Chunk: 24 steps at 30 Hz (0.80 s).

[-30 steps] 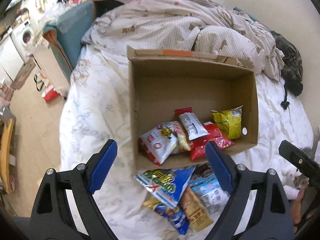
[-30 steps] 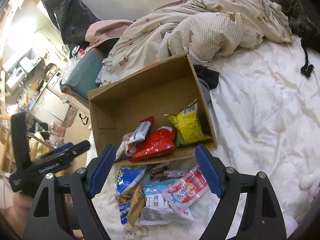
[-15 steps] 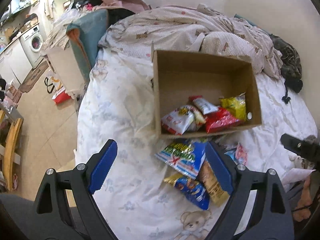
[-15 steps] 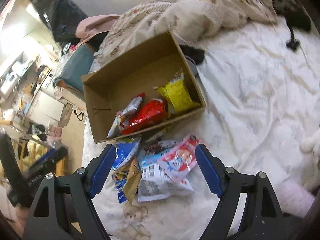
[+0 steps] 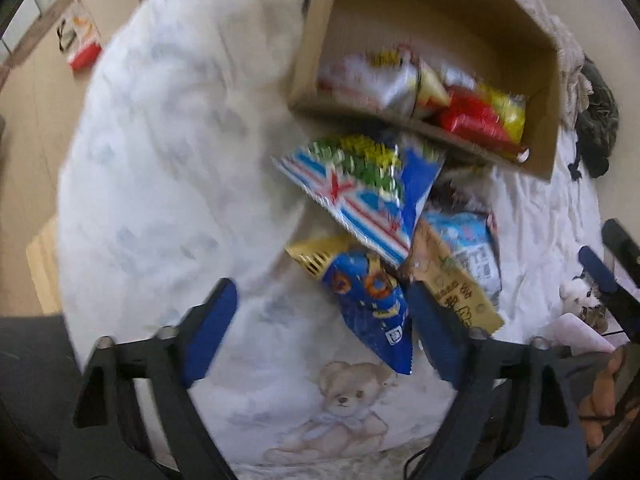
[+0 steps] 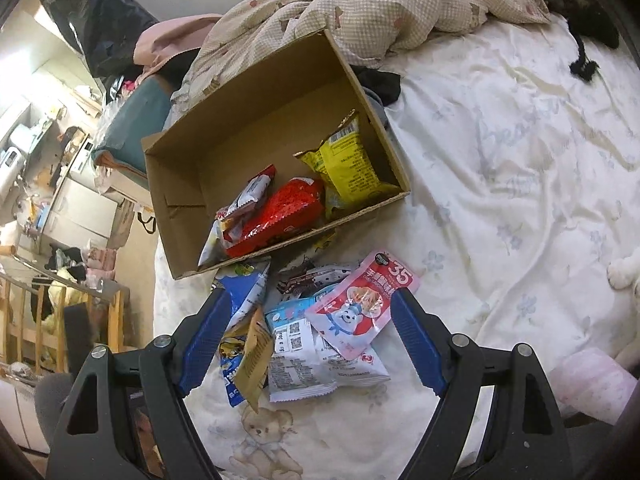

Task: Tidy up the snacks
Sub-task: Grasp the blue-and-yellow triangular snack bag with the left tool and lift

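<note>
A cardboard box (image 6: 188,184) lies on the bed and holds several snack packets, among them a red one (image 6: 288,208) and a yellow one (image 6: 348,164). The box also shows in the left wrist view (image 5: 544,92). Loose packets lie in a heap in front of it: a blue striped bag (image 5: 360,188), a dark blue bag (image 5: 368,304), a tan packet (image 5: 452,284) and a pink pouch (image 6: 360,304). My left gripper (image 5: 320,332) is open, low over the dark blue bag. My right gripper (image 6: 308,332) is open above the heap.
The white bedsheet (image 6: 500,160) has a rumpled checked quilt (image 6: 380,4) behind the box. A teal chair (image 6: 132,120) and cluttered floor lie beyond the bed's left edge. A white soft toy (image 6: 624,272) sits at the far right.
My left gripper has dropped and moved closer to the loose heap, with motion blur. My right gripper has shifted slightly nearer the packets. Both stay open.
</note>
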### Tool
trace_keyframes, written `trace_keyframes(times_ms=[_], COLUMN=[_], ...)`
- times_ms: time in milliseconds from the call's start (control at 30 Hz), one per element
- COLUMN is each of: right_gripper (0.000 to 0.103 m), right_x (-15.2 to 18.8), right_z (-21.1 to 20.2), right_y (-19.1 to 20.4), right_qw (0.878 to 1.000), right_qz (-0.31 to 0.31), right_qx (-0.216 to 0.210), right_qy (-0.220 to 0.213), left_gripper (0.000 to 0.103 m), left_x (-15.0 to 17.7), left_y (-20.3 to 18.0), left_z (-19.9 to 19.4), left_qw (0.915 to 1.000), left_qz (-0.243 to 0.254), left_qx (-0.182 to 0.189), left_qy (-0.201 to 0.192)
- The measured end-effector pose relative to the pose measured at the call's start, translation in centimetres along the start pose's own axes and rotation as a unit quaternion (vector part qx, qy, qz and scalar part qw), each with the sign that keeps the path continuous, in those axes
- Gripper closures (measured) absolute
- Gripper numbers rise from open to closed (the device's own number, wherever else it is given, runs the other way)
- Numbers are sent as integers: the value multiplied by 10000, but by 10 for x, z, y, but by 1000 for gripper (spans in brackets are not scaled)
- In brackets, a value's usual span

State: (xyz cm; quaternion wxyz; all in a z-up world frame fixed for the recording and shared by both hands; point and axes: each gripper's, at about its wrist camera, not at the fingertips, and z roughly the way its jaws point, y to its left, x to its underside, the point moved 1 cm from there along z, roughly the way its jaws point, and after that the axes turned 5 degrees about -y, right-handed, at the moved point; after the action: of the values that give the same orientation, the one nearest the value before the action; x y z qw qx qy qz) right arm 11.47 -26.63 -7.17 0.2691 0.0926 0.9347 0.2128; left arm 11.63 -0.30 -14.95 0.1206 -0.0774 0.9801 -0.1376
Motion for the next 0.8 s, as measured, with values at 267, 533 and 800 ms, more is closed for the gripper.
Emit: trace_keyframes(times_ms=[267,533,800], right_gripper=[18,18,18], right_x=[3,1,0], right_z=[-1,-3,-1], right_y=[-3,-8,-26], right_qw=[9999,9998,9988], right_qz=[-92,-2,465], right_qx=[131,199,110], right_qy=[25,-7,109], left_gripper=[52,78,79], left_x=[13,16,20], left_y=[-16,-21,-11], left_z=[37,42,-26], left_qw=[9996,9997,9970], left_qz=[-30,46,707], left_qx=[113,75,-304], left_qy=[245,242,53])
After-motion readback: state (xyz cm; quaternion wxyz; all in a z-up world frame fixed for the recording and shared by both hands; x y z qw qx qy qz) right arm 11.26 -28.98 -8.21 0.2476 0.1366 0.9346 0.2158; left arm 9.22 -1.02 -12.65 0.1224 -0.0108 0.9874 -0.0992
